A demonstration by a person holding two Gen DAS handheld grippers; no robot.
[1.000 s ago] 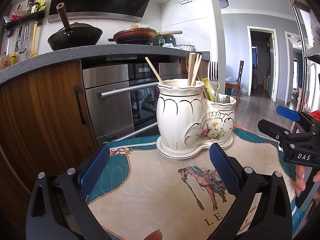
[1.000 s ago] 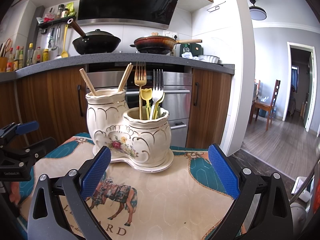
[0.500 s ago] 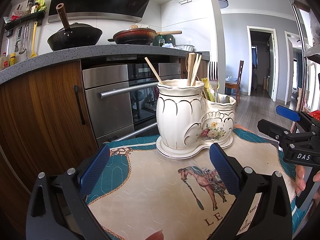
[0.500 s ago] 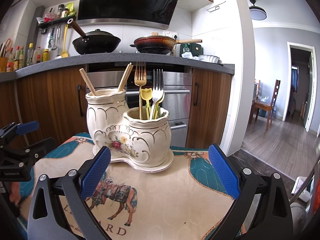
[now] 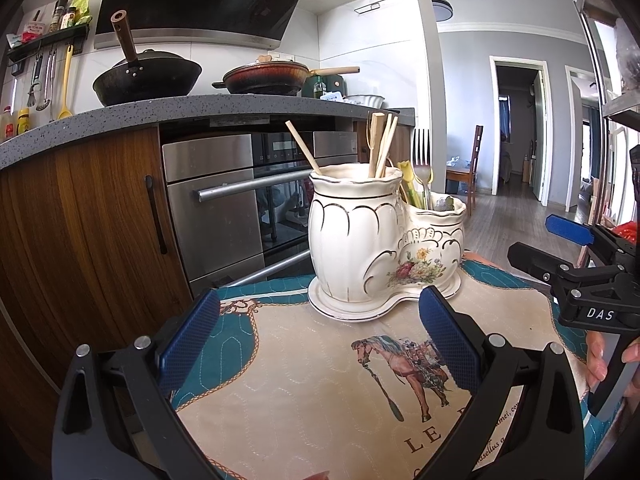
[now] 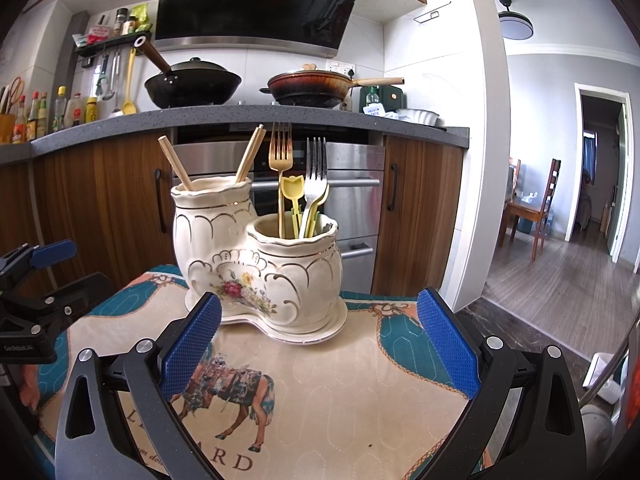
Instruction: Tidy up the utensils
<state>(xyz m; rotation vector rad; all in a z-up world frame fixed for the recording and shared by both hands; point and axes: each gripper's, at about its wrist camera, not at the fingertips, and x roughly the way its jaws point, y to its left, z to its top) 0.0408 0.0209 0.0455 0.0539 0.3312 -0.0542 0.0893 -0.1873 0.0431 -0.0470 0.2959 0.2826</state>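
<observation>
Stove behind; gold fork (image 6: pixel 279 152) right-view only

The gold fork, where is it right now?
In the right wrist view, the gold fork stands upright in the holder's shorter cup, beside the silver fork.

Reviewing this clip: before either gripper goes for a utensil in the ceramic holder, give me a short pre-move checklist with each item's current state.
1. Left gripper open and empty: ok.
2. Right gripper open and empty: ok.
3. Ceramic holder upright, flat on the horse-print mat: ok.
4. Utensils sorted: chopsticks in the tall pot; gold fork, silver fork and yellow picks in the short pot: ok.
5. Loose utensils left on the mat: none visible; the near edge is hidden behind the grippers: cannot tell.
6. Grippers apart from each other, one on each side of the holder: ok.
</observation>
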